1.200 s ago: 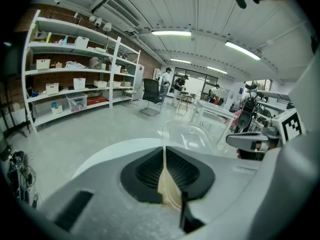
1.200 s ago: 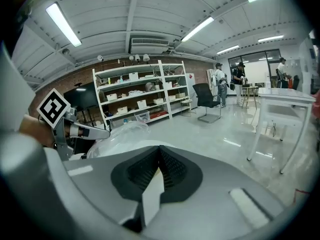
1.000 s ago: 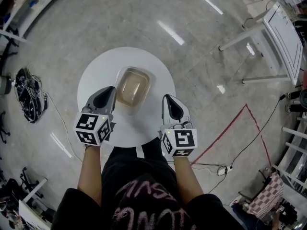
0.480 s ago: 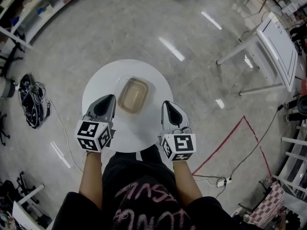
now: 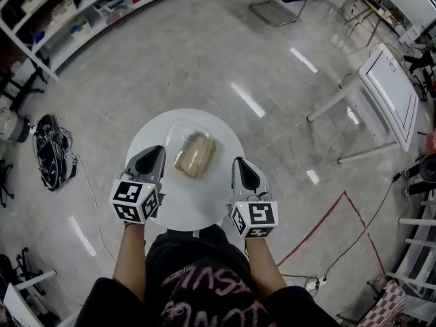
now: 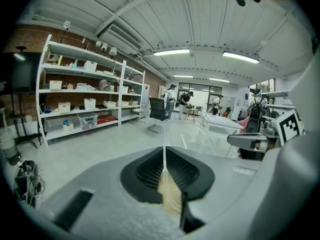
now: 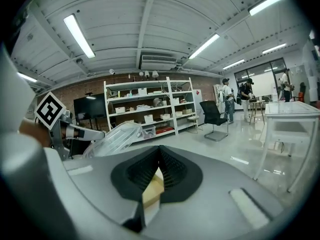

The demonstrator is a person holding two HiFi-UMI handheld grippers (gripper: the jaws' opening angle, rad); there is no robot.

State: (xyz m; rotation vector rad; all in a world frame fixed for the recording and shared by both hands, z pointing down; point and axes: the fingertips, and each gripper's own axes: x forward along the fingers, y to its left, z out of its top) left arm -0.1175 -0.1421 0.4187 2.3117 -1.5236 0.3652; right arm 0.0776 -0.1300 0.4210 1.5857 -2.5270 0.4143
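Looks tipped askew since half a second ago, no longer flat: clear container [image 5: 194, 154] of tan contents, mid round white bench [image 5: 184, 204], between left gripper [image 5: 157, 152] and right gripper [image 5: 241, 163]. Left gripper view: jaws pinched together on the container's thin clear rim, its wall rising just ahead. Right gripper view: jaws pressed together, nothing clearly between them; container off to the left.

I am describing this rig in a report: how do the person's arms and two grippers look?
The left gripper and right gripper are alike: a smooth grey tapered shell, black ribbed jaws, and a white cube with black square markers at the rear. No cables show. The forearms are bare; the person wears a black top with pink lettering.
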